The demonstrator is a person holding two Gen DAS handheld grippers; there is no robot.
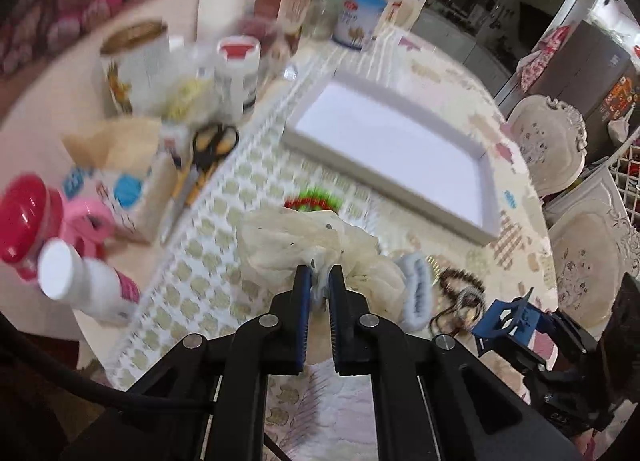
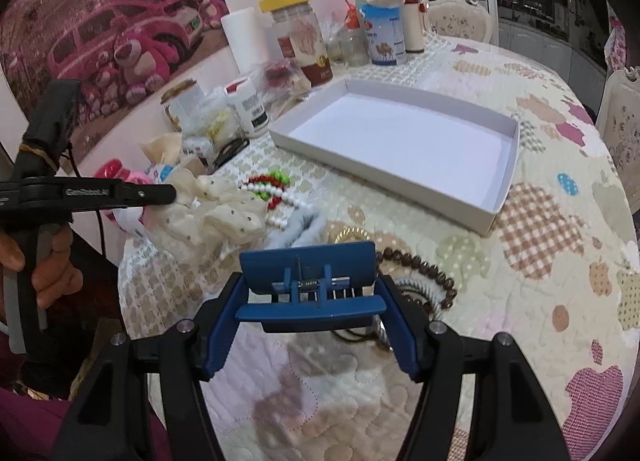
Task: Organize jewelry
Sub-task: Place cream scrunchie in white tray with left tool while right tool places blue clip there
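A: Nearest first, what do the left tongs have?

B: They are pinched nearly closed on a fold of the cream dotted scrunchie, near the table's near edge. Its gauze billows out around the tips. I'd judge it very light and floppy, not slippery; a pinch on any gathered fold should do, though loose fabric may drag on the beads beside it

A: And the right tongs?

B: Standing at a middling width, clamped on the blue hair claw clip from both ends, the pads pressing its sides. It is stiff plastic with a spring hinge, so I'd say it is light and firm, but smooth enough to twist if squeezed off-centre; the flat ends are the sensible hold

A: What lies just beyond them?

B: A pale blue fuzzy scrunchie just behind the clip, a brown bead bracelet to its right with dark cords partly hidden under the tongs, and a tangle of white, red and green bead strands touching the cream scrunchie. Beads would be heavier, loose and rolling; best taken across the strand

A: And further off?

B: The shallow white box, nothing in it, in the middle of the table. Past it, jars, a milk-powder tin, a paper roll and scissors crowd the far left edge
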